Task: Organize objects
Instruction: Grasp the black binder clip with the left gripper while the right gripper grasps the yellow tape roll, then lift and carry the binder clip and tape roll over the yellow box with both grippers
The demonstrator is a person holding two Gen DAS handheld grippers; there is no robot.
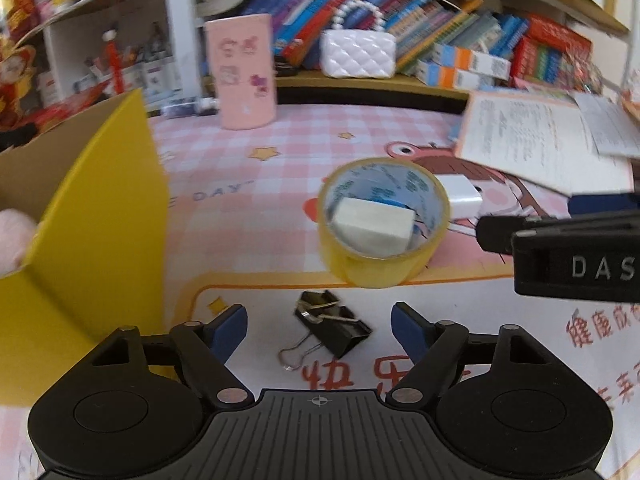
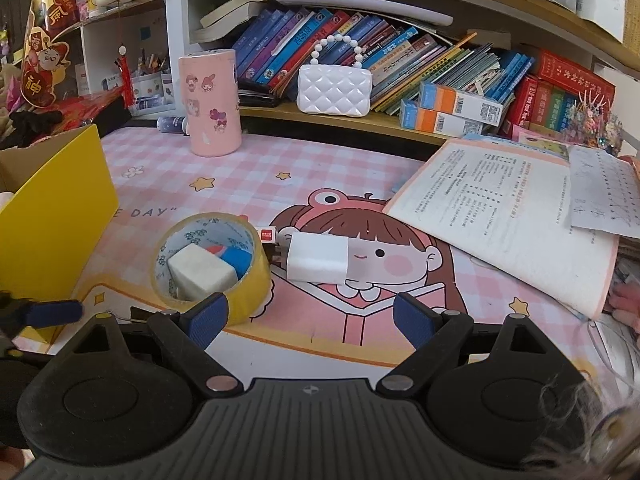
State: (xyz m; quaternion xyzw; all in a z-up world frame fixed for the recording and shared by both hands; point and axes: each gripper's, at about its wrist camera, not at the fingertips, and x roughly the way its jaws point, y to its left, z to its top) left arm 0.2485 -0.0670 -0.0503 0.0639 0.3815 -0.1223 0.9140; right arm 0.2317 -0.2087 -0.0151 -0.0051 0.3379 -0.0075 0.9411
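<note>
Left tongs apart and empty, straddling the black binder clip low in the frame's centre, its long axis slanting lower right, nearer than right tongs, also apart, below the tape roll on the tabletop

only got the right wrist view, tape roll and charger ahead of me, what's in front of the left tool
Observer: A black binder clip lies on the mat between the left tool's open fingers, not gripped.
Operator: anything in the yellow box yet
Observer: Yes, something pink and fluffy sits inside the yellow box.
Operator: is my tool in its way
Observer: No. The right tool reaches in from the right beside the tape roll, well clear of the clip.
</note>
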